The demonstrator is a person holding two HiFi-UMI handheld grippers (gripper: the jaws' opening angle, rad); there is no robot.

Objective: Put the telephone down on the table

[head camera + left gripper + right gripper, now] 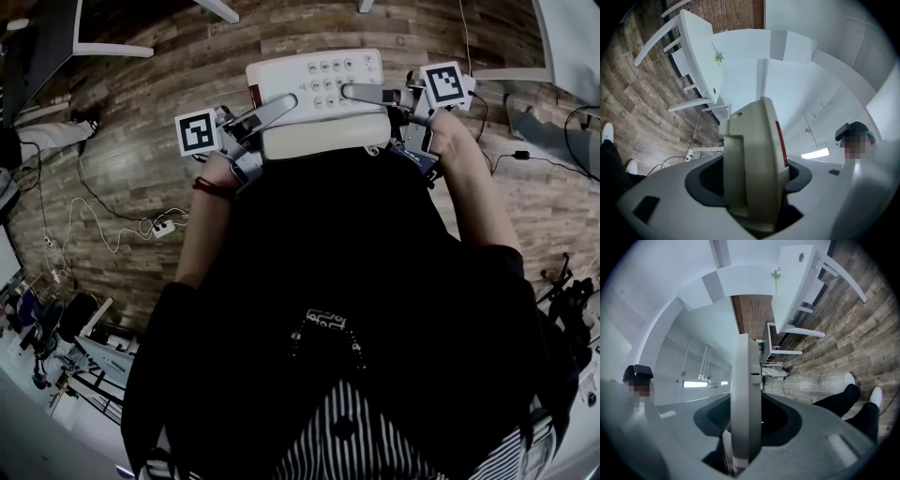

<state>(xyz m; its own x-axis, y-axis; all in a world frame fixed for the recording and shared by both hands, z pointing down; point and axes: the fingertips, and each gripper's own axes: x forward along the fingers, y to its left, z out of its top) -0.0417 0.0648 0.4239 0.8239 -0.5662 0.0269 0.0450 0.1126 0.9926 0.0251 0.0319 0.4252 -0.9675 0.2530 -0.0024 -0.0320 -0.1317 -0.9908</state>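
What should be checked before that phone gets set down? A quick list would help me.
1. Grip of the left tool on the telephone: ok, its jaws are closed on one end.
2. Grip of the right tool on the other end: ok, jaws closed on it.
3. Keypad facing up: ok.
4. Table directly beneath the telephone: not ok; the head view shows only wooden floor below it.
5. Free landing spot on the white table: cannot tell; it stands some way off.

The left gripper [752, 182] clamps the telephone [754, 140] edge-on (white table [700, 56], perhaps, beyond).
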